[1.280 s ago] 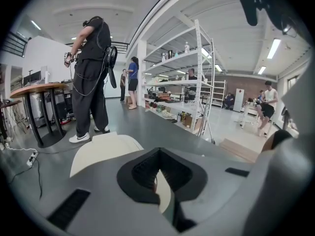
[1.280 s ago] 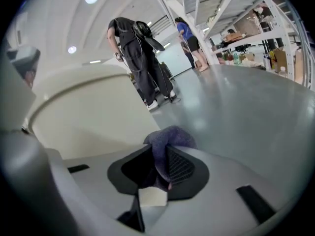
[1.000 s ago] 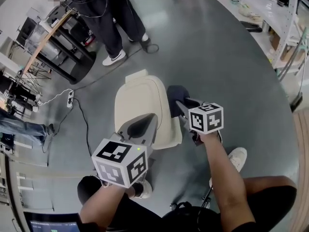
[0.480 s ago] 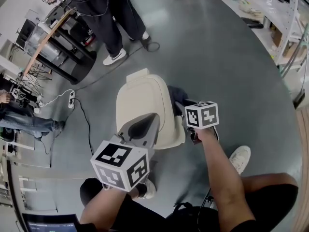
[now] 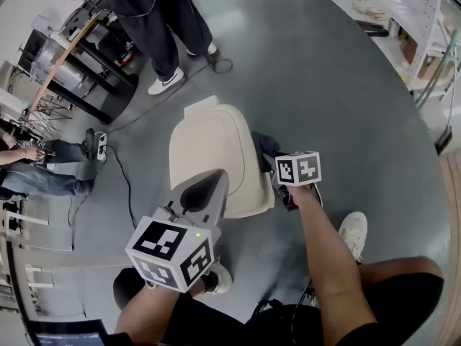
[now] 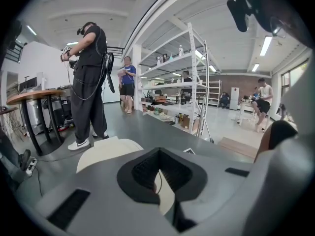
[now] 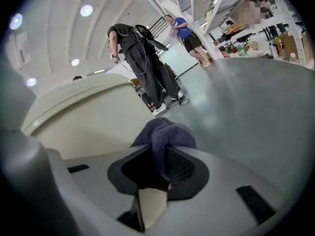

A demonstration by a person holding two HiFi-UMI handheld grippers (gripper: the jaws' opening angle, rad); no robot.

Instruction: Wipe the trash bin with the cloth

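Note:
A cream trash bin (image 5: 212, 150) with its lid shut stands on the grey floor in front of me. My right gripper (image 5: 271, 158) is shut on a dark blue cloth (image 5: 262, 145), which is bunched against the bin's right side. In the right gripper view the cloth (image 7: 166, 133) bulges out between the jaws, with the bin's wall (image 7: 83, 117) just to the left. My left gripper (image 5: 215, 177) hovers over the near end of the lid, shut and holding nothing. The left gripper (image 6: 160, 154) looks out over the bin's lid (image 6: 103, 149).
A person in black (image 5: 155, 20) stands just beyond the bin. At the far left are a round table (image 5: 72, 52), a power strip with cable (image 5: 101, 141) and a seated person's legs (image 5: 43, 175). Shelving (image 5: 425, 20) lines the right. My white shoe (image 5: 353, 229) is beside the bin.
The right gripper and cloth have slid a little nearer along the bin's right side. The left gripper has dropped slightly lower-left in view. The seated person's legs have come into view.

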